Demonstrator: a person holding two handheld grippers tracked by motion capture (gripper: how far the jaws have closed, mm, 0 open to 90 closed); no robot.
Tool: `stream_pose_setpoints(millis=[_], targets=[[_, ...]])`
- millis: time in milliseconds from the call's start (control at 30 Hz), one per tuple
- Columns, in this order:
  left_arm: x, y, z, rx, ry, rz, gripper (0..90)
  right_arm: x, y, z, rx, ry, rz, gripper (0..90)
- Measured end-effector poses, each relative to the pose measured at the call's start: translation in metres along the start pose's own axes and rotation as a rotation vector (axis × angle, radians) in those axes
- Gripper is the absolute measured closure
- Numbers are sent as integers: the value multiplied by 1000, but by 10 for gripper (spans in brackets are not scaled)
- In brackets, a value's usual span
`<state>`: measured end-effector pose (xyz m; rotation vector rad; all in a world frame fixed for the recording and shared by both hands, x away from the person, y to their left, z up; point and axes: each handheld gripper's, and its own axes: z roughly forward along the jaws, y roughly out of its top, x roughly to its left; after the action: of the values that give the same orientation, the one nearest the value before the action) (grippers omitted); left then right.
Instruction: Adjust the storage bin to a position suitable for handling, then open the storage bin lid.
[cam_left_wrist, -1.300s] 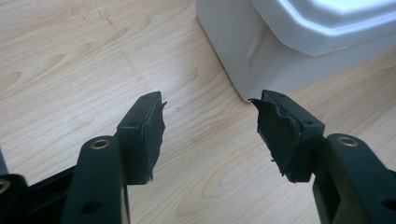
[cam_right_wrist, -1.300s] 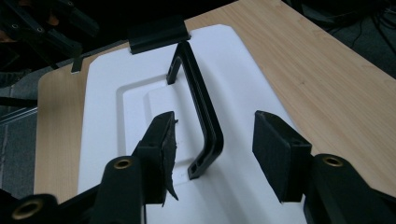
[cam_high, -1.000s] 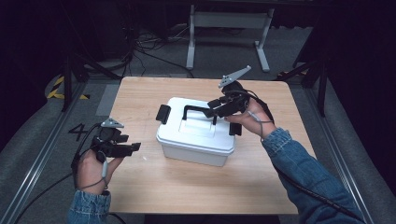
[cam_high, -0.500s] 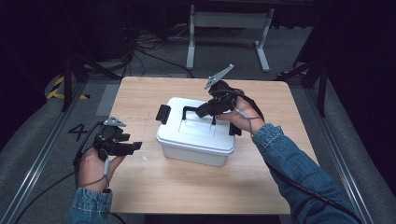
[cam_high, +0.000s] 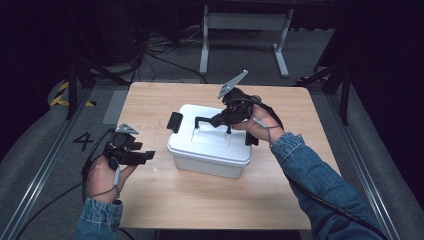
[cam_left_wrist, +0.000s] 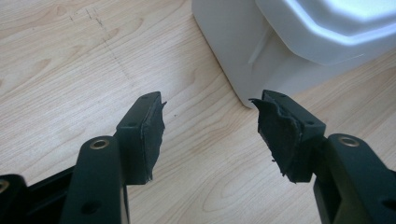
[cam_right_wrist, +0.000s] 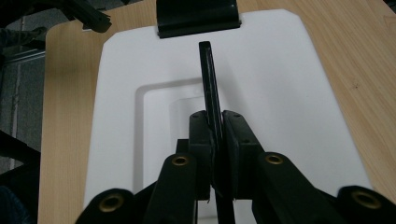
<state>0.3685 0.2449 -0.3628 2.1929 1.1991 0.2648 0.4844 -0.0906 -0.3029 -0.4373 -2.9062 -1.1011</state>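
While right gripper (cam_right_wrist: 215, 135) jaws, just closing, clamp black carry handle (cam_right_wrist: 208, 79) of white storage box (cam_high: 210, 145) mid-counter (cam_high: 200, 200): thin handle may twist out; latched lid may drag whole box. Left gripper (cam_left_wrist: 210, 126) jaws apart, empty, near box corner.

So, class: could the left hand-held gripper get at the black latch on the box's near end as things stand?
Probably yes: the left hand-held gripper is open, with bare table between it and the latch.
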Motion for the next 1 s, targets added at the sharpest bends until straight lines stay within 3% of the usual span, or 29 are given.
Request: stream_pose_setpoints(millis=[600, 1000], targets=[[-1, 1, 3, 4, -1, -2, 409, -7, 0, -2, -6, 16, 22, 843], [1, -3, 2, 14, 5, -2, 405, -6, 9, -18, -41, 10, 9, 843]])
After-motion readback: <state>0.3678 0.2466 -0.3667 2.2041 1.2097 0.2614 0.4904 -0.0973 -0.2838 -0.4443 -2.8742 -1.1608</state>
